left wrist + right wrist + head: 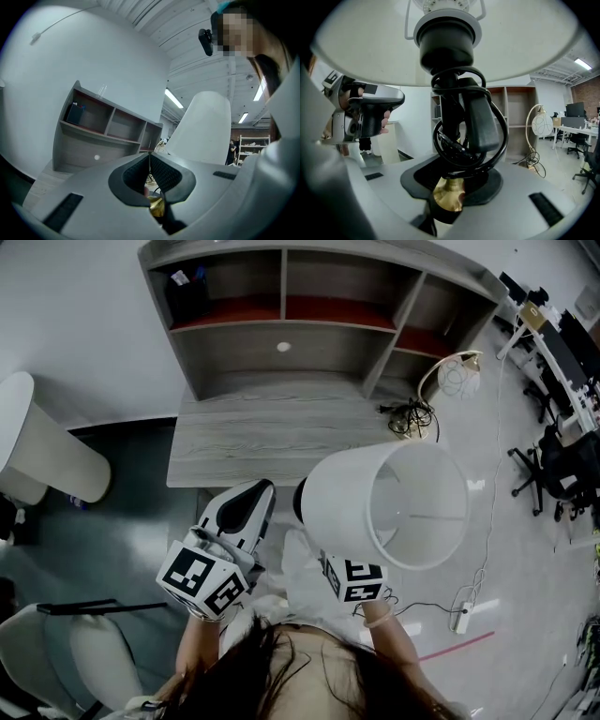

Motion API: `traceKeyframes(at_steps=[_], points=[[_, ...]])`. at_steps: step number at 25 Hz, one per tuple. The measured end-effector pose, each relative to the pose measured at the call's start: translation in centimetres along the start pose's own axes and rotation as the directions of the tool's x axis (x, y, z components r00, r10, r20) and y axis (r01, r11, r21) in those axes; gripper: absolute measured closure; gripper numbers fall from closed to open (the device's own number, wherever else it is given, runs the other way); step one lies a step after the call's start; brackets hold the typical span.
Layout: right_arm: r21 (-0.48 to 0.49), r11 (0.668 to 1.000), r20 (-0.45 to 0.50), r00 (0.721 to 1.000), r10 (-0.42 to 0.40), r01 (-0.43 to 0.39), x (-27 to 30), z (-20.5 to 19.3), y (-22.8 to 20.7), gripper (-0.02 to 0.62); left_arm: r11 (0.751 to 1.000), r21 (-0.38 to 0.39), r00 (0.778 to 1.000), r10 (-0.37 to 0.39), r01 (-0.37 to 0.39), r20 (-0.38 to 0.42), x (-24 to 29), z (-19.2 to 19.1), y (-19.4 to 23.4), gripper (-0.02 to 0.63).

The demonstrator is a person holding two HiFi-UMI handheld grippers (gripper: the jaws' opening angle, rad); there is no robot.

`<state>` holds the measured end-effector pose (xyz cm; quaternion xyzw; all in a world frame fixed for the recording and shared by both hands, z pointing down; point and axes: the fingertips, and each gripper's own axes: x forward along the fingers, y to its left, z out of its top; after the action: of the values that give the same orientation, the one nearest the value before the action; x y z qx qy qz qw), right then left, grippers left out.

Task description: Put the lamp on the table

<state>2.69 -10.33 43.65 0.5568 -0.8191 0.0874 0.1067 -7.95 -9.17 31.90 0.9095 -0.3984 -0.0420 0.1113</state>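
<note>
The lamp (pixel 384 502) hangs in air short of the wood surface (pixel 262 437), not on it, its black stem (pixel 451 112) clamped in the right gripper (pixel 457 176). The left gripper (pixel 150 174) beside it is closed, empty.

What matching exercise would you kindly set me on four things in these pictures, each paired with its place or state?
Things:
1. lamp
2. left hand-held gripper
3. desk
4. power strip

Places or states:
A. lies on the floor
B. jaws together, nothing between them
C. grey wood, with shelves above its top
D. gripped at its black stem by the right hand-held gripper

Pairs: 1-D, 2-B, 3-C, 4-A.
</note>
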Motion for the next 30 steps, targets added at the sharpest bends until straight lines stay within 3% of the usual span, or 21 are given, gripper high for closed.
traceKeyframes(at_steps=[19, 30], points=[[-0.013, 1.000, -0.034, 0.999, -0.009, 0.008, 6.4, 0.4, -4.7, 0.469, 1.000, -0.002, 0.999, 0.001, -0.001, -0.053, 7.3, -0.1, 3.5, 0.594], [-0.018, 0.999, -0.067, 0.997, 0.029, -0.030, 10.5, 0.5, -6.1, 0.469, 1.000, -0.008, 0.997, 0.013, -0.013, -0.079, 11.2, 0.0, 5.8, 0.594]])
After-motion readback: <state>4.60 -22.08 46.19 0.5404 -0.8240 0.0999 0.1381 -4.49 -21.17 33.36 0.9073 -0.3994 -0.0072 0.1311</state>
